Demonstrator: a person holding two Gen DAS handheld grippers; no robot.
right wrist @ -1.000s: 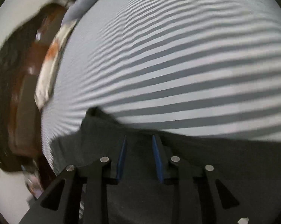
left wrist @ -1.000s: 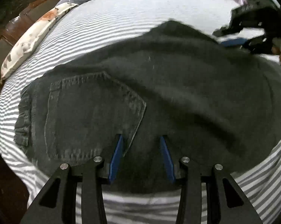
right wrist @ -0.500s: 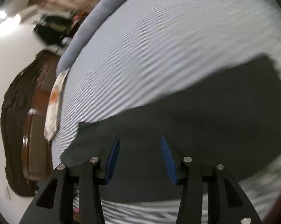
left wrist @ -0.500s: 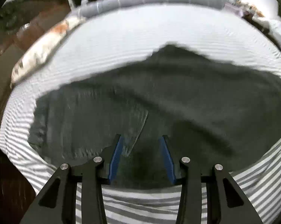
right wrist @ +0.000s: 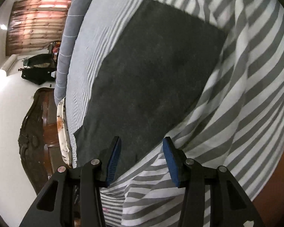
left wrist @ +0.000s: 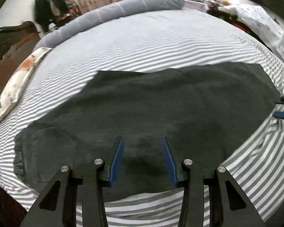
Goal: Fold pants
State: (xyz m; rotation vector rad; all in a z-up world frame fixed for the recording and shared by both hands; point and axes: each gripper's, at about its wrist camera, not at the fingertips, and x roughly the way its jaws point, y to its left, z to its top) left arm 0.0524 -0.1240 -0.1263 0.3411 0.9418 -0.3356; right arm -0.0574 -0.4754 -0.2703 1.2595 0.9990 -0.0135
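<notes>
Since pants (left wrist: 160, 109) lie long-axis L–R on bed (left wrist: 160, 43) | L tool (left wrist: 142, 158) over waist end, part-open, empty | R tool (right wrist: 142, 158) nearer cuff end, just opened, empty

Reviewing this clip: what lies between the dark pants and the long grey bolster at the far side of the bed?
Only bare striped bedsheet lies between the pants and the grey bolster; the left wrist view shows that stretch clearly.
</notes>
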